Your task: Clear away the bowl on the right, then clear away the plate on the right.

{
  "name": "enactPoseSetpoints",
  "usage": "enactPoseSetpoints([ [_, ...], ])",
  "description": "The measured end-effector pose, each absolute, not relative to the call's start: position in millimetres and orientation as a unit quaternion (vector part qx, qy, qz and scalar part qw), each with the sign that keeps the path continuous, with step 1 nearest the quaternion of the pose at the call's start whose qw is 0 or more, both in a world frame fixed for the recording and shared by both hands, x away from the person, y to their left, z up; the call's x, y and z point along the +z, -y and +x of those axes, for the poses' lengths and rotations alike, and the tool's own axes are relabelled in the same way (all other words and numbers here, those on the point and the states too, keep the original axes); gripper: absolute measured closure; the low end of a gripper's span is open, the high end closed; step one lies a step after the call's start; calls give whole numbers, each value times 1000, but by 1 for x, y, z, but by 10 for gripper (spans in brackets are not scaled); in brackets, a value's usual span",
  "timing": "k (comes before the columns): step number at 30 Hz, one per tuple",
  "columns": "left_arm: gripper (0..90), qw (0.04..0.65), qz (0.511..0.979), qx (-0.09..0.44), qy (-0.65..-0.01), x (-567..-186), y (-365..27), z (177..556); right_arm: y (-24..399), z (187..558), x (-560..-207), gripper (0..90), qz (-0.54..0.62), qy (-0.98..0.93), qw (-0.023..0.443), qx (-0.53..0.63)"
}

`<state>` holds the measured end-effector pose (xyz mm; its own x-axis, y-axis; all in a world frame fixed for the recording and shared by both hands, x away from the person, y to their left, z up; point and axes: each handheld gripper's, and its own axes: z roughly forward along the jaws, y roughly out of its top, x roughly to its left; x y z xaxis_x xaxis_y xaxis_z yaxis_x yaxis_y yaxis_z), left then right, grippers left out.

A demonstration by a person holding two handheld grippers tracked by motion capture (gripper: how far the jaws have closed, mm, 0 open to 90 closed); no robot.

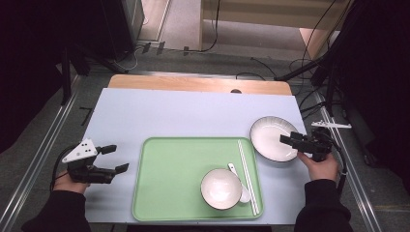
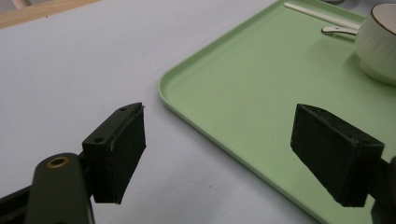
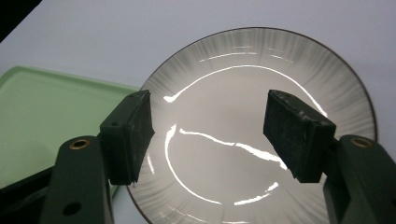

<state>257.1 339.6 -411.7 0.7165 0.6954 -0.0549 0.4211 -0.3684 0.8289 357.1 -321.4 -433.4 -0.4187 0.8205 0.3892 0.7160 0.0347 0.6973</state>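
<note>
The right tool, released, hovers over the plate at the counter's right edge; a shallow rim grasp risks slippage.

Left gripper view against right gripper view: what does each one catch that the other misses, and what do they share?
The left gripper view alone has the white bowl, the spoon and the chopsticks, all on the tray, past the open left gripper. The right gripper view alone has the white plate on the table, under the open right gripper. Both share the green tray and the white tabletop.
</note>
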Motion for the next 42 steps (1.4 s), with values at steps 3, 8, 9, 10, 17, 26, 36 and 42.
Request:
enactPoseSetpoints([
  [3, 180, 445, 812, 154, -345, -412, -339, 257, 327, 357, -434, 340, 543, -711, 67, 442],
  [8, 180, 445, 812, 154, -344, -411, -340, 257, 339, 359, -437, 348, 558, -699, 75, 441],
  [9, 180, 445, 811, 156, -346, -412, -340, 257, 342, 359, -438, 349, 561, -697, 76, 440],
  [10, 180, 444, 811, 157, -347, -411, -340, 257, 344, 359, -439, 352, 566, -695, 76, 437],
  [17, 179, 453, 802, 158, -355, -411, -341, 257, 360, 364, -448, 365, 591, -677, 92, 429],
  [26, 180, 446, 794, 179, -373, -411, -339, 258, 364, 378, -474, 465, 616, -672, 71, 404],
  [36, 160, 447, 788, 181, -384, -412, -341, 260, 350, 389, -489, 591, 629, -661, 86, 400],
  [42, 158, 445, 787, 183, -387, -412, -340, 261, 346, 389, -494, 677, 644, -637, 99, 412],
])
